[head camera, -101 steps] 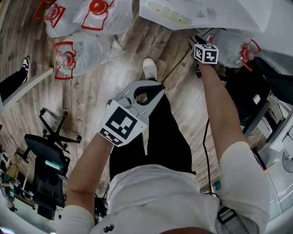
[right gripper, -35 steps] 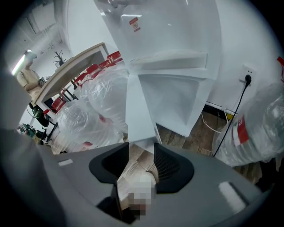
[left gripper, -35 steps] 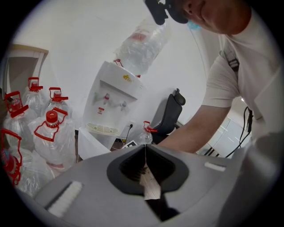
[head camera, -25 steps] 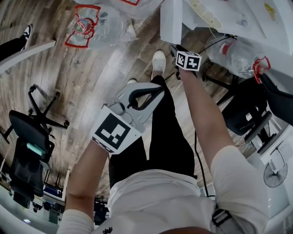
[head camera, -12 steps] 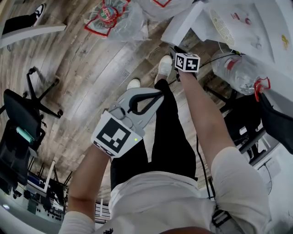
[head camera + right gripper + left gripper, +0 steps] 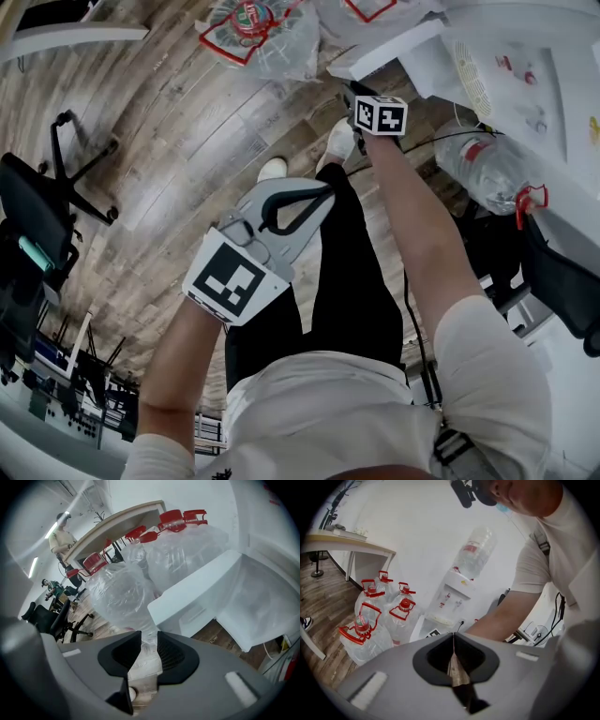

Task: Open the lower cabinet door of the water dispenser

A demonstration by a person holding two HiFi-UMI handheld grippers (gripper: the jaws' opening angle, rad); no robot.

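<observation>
While right gripper (image 6: 149, 635) closes, jaws half apart, nothing between them

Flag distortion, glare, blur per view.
Head view: fisheye bends the floor planks, otherwise sharp. Left gripper view: black round vignette, white wall almost blown out. Right gripper view: same vignette, glare on the water bottles, soft toward the rim.

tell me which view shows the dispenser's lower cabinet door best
The right gripper view: the cabinet door fills the middle, swung open. The head view shows the door from above as a narrow white slab; the left gripper view, only a small sliver.
</observation>
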